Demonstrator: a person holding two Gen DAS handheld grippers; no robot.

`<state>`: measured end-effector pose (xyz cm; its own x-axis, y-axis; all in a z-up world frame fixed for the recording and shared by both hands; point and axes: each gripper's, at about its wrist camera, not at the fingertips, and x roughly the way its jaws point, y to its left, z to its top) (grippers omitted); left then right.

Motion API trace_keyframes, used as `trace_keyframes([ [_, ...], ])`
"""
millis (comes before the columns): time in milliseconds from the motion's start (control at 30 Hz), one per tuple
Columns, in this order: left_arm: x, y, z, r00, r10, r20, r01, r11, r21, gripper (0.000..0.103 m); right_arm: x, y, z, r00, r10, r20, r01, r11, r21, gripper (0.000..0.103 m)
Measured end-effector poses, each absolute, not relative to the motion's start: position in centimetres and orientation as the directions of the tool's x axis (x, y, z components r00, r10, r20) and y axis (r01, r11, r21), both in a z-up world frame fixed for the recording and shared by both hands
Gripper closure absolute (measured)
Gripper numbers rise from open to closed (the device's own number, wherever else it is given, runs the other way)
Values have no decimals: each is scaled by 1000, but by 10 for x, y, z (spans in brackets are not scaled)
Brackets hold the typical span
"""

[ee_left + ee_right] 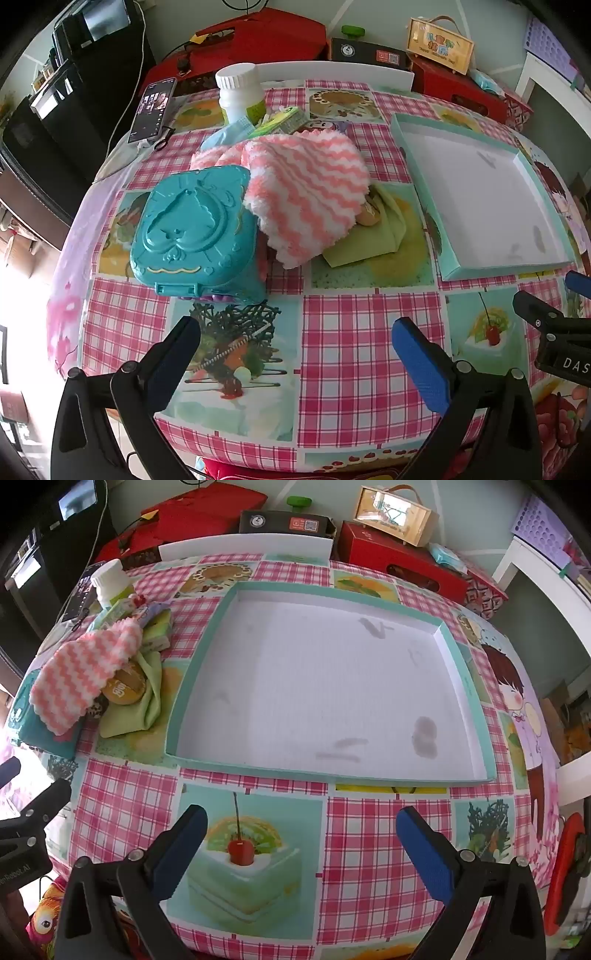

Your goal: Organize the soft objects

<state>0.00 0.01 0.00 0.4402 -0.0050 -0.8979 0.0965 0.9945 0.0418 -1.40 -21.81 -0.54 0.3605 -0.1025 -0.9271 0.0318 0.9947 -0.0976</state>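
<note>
A pink-and-white fluffy cloth [306,192] [81,672] lies in a pile on the checked table, draped over a green cloth [373,240] [144,705] and a round tan item [123,692]. A shallow teal box lid with a white inside [480,199] [328,686] sits empty to the right of the pile. My left gripper [295,339] hovers open over the near table, short of the pile. My right gripper [301,830] is open too, in front of the lid's near rim. Nothing is between either pair of fingers.
A teal plastic case [195,229] stands left of the pile. Behind the pile are a white bottle [240,96], small packets [284,120] and a phone [153,110]. Red boxes [399,565] and a wooden box [395,515] line the far edge.
</note>
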Motion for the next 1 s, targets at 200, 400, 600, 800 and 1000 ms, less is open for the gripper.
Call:
trace_keyframes([
  [200, -1, -2, 1, 443, -4, -896, 98, 994, 45, 0, -12, -218, -5, 362, -96, -927, 31, 995, -91, 0],
  [400, -3, -3, -2, 443, 0, -897, 99, 994, 48, 0, -12, -218, -4, 362, -97, -927, 32, 995, -92, 0],
  [600, -2, -4, -1, 440, 2, -898, 99, 994, 52, 0, -10, -217, -9, 357, -99, -929, 32, 995, -93, 0],
  [800, -1, -4, -1, 440, 4, -898, 100, 994, 53, 0, -10, -215, -8, 353, -100, -930, 31, 995, -95, 0],
  [1000, -1, -4, -1, 440, 5, -898, 101, 993, 55, 0, -13, -216, -11, 353, -102, -930, 33, 995, -97, 0],
])
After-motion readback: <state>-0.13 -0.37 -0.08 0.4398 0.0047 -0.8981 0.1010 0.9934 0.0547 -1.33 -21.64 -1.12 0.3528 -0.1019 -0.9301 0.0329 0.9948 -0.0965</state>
